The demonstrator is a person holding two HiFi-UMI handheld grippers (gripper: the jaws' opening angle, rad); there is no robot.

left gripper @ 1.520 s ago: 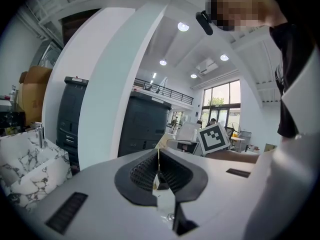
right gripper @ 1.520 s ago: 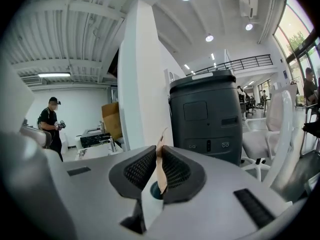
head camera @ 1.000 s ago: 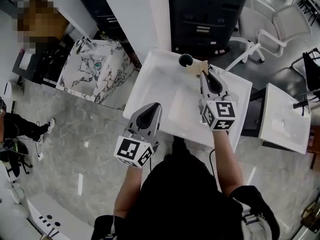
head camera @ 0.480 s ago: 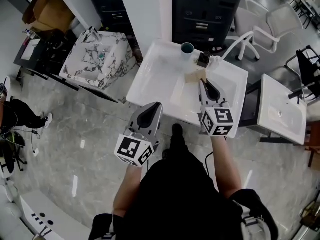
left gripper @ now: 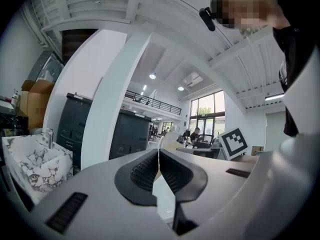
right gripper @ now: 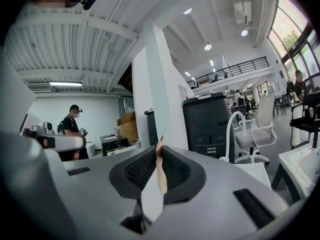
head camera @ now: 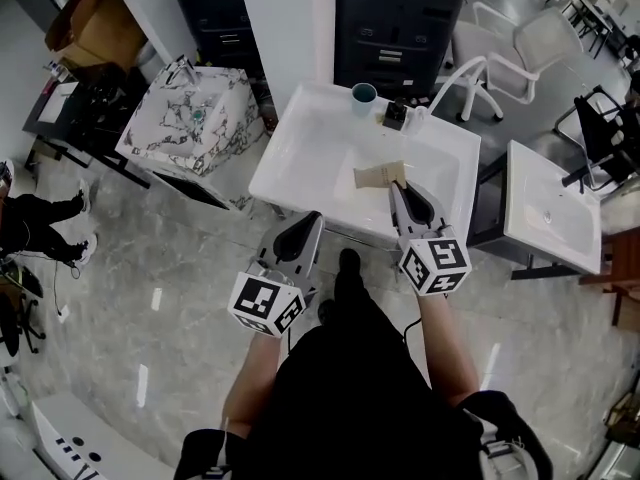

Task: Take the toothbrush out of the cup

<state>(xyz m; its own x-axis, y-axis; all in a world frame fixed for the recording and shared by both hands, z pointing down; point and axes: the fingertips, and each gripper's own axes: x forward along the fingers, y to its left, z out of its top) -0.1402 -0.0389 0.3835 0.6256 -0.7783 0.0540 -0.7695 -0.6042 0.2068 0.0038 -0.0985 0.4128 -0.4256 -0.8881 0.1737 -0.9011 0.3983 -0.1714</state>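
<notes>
— In what state are the claws seen?
— The left gripper (head camera: pixel 311 218) is pressed together, and nothing is held between its jaws. A thin flat tan piece (head camera: pixel 376 175) is pinched by its edge in the right gripper (head camera: pixel 399 186), over the white basin (head camera: pixel 300 158).
— And where is the cup?
— The teal cup (head camera: pixel 363 95) is set upright at the basin's far rim, well apart from both grippers. Whether a toothbrush is inside cannot be told.
</notes>
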